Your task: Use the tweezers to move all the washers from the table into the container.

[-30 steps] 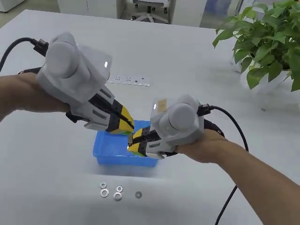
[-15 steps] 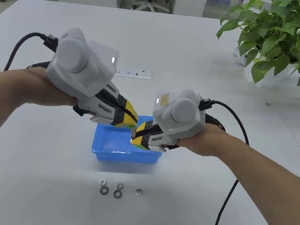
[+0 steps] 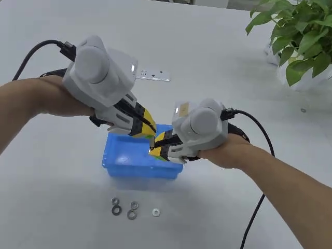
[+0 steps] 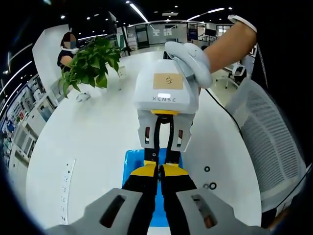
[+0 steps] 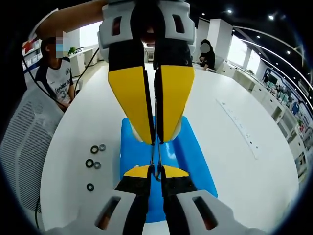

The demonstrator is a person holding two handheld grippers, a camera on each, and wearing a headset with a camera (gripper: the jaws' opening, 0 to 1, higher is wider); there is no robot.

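A white table spreads across the head view. A leafy potted plant stands at its far right corner, and a white power strip lies flat towards the far side.

Over the middle of the table the person's two hands bring the grippers tip to tip. The left gripper slants down from the left and the right gripper reaches in from the right. Both sets of tips hang above the blue container, a shallow rectangular tray resting on the table.

In the right gripper view, the right gripper has its jaws drawn close on a thin metal strip, the tweezers. The strip runs straight up into the yellow jaws of the left gripper, which are pressed in on it from the far end. In the left gripper view, the left gripper likewise shows its jaws nearly together, nose to nose with the right gripper.

Five washers lie on the table just near of the container, apart from it. Four are bunched together and one sits a little to their right. None can be made out inside the container.
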